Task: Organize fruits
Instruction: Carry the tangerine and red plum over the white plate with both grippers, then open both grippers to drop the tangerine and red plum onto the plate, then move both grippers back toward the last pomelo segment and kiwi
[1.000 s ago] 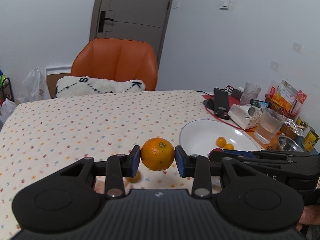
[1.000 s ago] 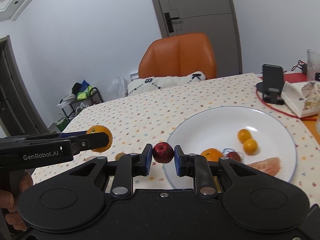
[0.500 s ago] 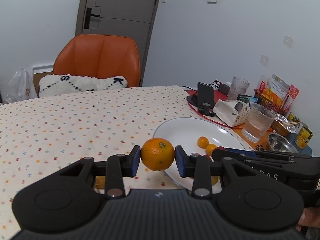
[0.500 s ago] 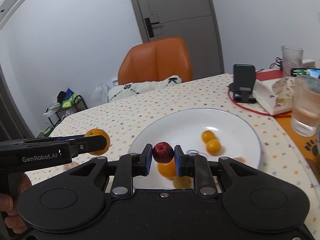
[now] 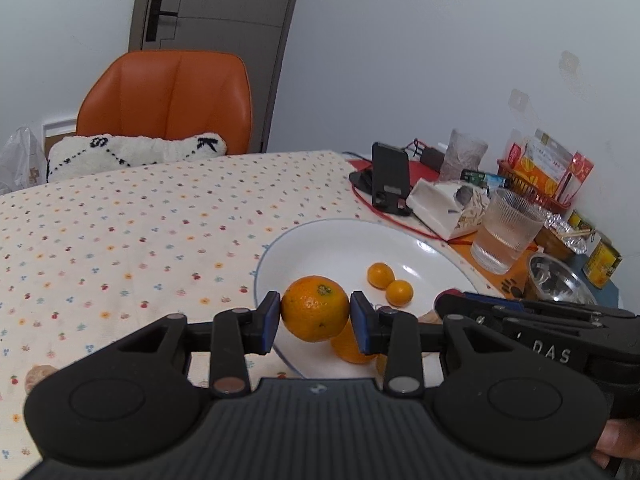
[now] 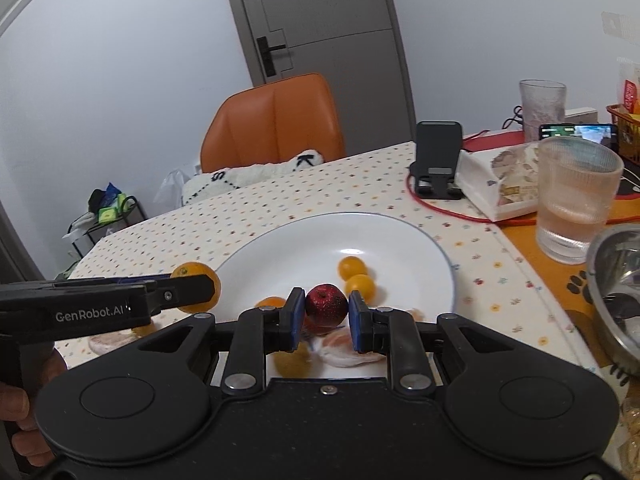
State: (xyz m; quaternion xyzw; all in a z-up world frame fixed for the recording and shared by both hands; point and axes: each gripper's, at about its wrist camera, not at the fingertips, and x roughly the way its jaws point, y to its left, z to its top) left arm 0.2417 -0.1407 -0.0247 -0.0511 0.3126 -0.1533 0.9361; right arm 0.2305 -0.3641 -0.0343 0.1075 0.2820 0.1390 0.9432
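While both fruits hang in the air, the orange (image 5: 314, 308) sits pinched between the blue pads of the left hand-held gripper (image 5: 315, 322), just over the near rim of the plate (image 5: 320, 240). A second ago it hung over the bare cloth with the plate off to the right; now the plate lies straight ahead and partly beneath it. The red fruit (image 6: 326, 307), small and speckled, is clamped the same way in the right hand-held gripper (image 6: 323, 318), which has also come forward, from the plate's near left edge to over its near half.

That shift means both carries look nearly done, I'd say; what remains is to lower each fruit and let go. Already on the plate are two kumquats (image 5: 390, 283) side by side towards the far middle, another orange fruit (image 6: 271, 303) near the front, and a peeled segment (image 6: 346, 346) partly hidden by the right gripper. With the front of the plate crowded, the round orange could roll or knock the others when set down.

One small brownish fruit (image 5: 38, 376) lies on the counter (image 5: 120, 240) to the left, not yet gathered. A glass (image 6: 576, 200) of water, a metal bowl (image 6: 616, 292), a tissue box (image 5: 444, 208) and a phone stand (image 5: 390, 180) crowd the right side, just beyond the plate.
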